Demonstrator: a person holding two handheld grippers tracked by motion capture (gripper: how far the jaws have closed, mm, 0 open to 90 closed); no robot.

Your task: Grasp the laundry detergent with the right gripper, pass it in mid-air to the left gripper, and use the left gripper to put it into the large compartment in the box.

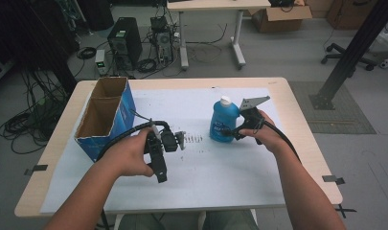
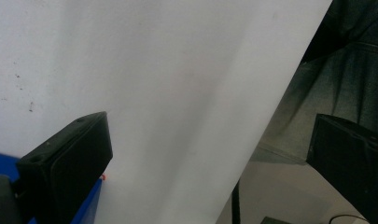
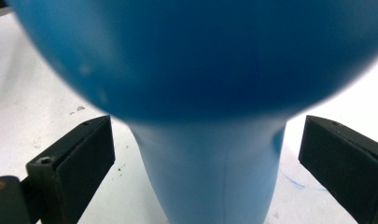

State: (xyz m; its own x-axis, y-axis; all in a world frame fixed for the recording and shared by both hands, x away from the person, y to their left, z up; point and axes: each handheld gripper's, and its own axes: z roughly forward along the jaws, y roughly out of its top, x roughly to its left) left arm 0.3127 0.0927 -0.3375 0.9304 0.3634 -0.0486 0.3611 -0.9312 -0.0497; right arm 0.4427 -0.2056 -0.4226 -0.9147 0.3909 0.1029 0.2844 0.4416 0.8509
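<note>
Blue bottle (image 1: pixel 224 122) upright on the white sheet (image 1: pixel 220 163), right gripper (image 1: pixel 237 130) at its side.

Right gripper view: both jaws spread wide, bottle (image 3: pixel 210 154) between them with gaps on either side, not clamped; bottle cap (image 1: pixel 225 100) white; right hand (image 1: pixel 263 129) holds the gripper from the bottle's right; left gripper (image 1: pixel 159 170) held by left hand (image 1: pixel 131 155) near mid-table, well apart from bottle; left gripper view: jaws wide apart, nothing between them, white sheet (image 2: pixel 177 93) beyond; open cardboard box (image 1: pixel 105 117) with blue sides at table's left, just beside the left hand.
</note>
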